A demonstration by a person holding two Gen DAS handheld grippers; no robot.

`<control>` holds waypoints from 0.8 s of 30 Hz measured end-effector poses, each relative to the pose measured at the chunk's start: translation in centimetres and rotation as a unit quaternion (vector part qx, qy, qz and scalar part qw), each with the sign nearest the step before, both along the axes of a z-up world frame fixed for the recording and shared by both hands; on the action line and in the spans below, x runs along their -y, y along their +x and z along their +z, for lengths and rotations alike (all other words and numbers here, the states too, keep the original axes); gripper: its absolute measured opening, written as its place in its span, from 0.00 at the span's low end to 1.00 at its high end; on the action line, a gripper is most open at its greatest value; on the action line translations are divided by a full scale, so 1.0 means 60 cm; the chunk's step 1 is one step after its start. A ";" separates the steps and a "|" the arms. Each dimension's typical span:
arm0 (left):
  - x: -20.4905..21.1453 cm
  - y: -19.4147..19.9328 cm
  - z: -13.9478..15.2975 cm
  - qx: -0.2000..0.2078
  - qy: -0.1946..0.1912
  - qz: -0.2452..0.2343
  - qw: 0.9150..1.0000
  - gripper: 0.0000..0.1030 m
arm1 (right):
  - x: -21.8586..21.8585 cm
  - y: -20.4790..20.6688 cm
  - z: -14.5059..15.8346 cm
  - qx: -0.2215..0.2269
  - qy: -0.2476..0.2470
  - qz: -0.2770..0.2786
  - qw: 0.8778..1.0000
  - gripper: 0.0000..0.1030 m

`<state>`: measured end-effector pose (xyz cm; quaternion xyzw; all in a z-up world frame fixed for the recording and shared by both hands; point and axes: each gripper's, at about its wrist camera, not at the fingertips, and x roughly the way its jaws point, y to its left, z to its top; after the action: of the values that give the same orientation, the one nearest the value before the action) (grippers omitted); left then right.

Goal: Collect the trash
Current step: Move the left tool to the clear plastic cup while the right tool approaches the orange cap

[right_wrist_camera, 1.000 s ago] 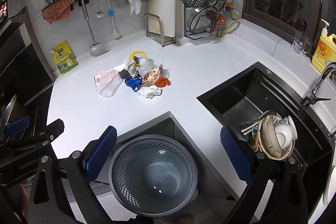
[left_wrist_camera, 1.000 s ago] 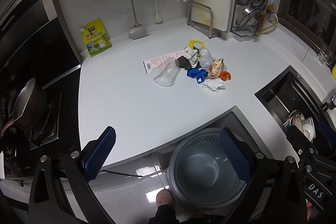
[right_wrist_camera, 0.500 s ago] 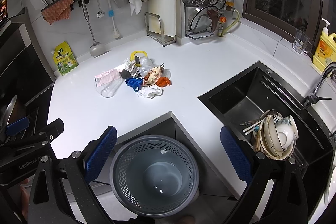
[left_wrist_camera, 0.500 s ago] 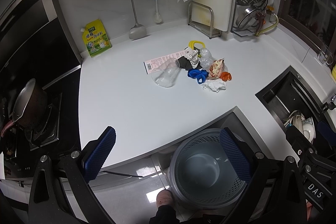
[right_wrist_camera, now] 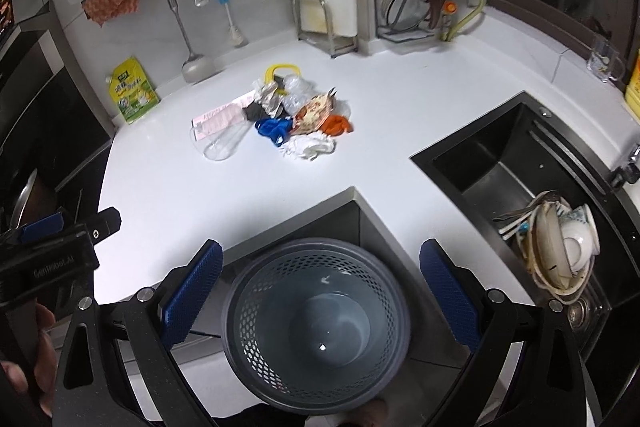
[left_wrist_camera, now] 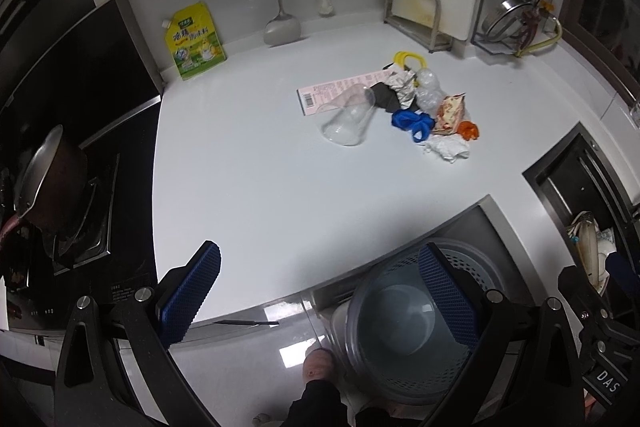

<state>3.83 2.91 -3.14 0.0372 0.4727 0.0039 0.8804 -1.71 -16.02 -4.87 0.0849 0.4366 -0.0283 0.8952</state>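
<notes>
Down low, bin holds nothing; sink holds dishes. Left claw, right claw wide apart, gripping nothing.

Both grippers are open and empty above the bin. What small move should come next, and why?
Probably reach the right gripper forward to the white tissue, the piece of the trash pile nearest the counter edge. Its jaws stand wide and hold nothing, the bin below looks empty, and all the trash lies on the counter.
</notes>
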 end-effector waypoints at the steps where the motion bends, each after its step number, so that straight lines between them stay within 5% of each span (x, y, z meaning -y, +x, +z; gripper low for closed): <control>1: -0.006 0.008 -0.006 -0.002 0.003 0.002 1.000 0.94 | 0.000 0.004 -0.006 -0.002 0.001 0.003 1.000 0.92; 11: -0.044 0.104 -0.079 0.007 0.004 -0.002 1.000 0.94 | -0.002 0.093 -0.082 -0.035 -0.002 -0.001 0.999 0.92; 24: -0.064 0.265 -0.165 0.081 -0.024 -0.028 0.996 0.94 | 0.004 0.174 -0.145 -0.050 0.020 -0.038 0.998 0.92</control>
<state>19.71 6.75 -13.07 0.0289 0.3985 -0.0294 0.9162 8.73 -16.24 -13.57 0.1179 0.4775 -0.0582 0.8687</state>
